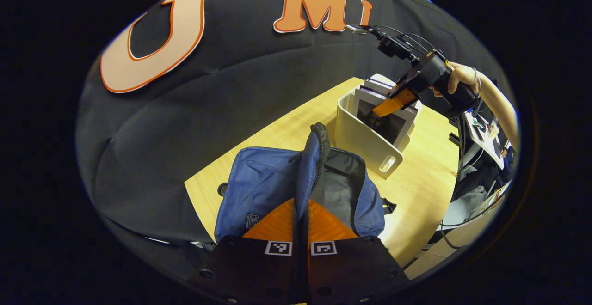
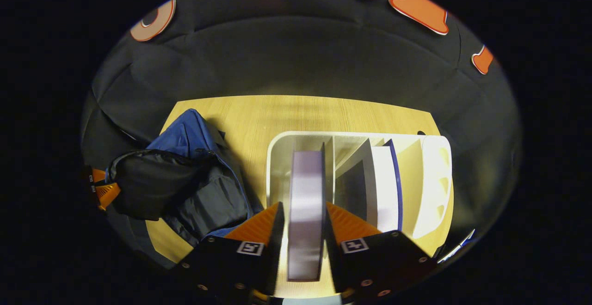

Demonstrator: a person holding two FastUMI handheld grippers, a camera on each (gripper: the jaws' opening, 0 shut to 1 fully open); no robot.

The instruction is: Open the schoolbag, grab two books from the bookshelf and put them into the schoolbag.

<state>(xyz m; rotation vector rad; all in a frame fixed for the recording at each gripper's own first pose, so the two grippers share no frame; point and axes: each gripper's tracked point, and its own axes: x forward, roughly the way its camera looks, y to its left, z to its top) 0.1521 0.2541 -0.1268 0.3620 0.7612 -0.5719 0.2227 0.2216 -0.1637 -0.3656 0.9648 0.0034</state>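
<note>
Now blue schoolbag [image 1: 259, 189] gapes open, grey lining; left tongs [image 1: 300, 222] pinch flap.

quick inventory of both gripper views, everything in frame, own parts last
schoolbag: 1, blue with grey lining, open, on the table's left part
bookshelf: 1, white desktop organiser with dividers, on the table right of the bag
books: 2 clear; pale lilac one upright in the left slot, white one with blue edge in a slot further right
table: 1, light wood
left gripper: jaws pinch the bag's opened flap edge
right gripper: jaws straddle the lilac book; contact unclear
hand: 1, holding the right gripper over the shelf
</note>
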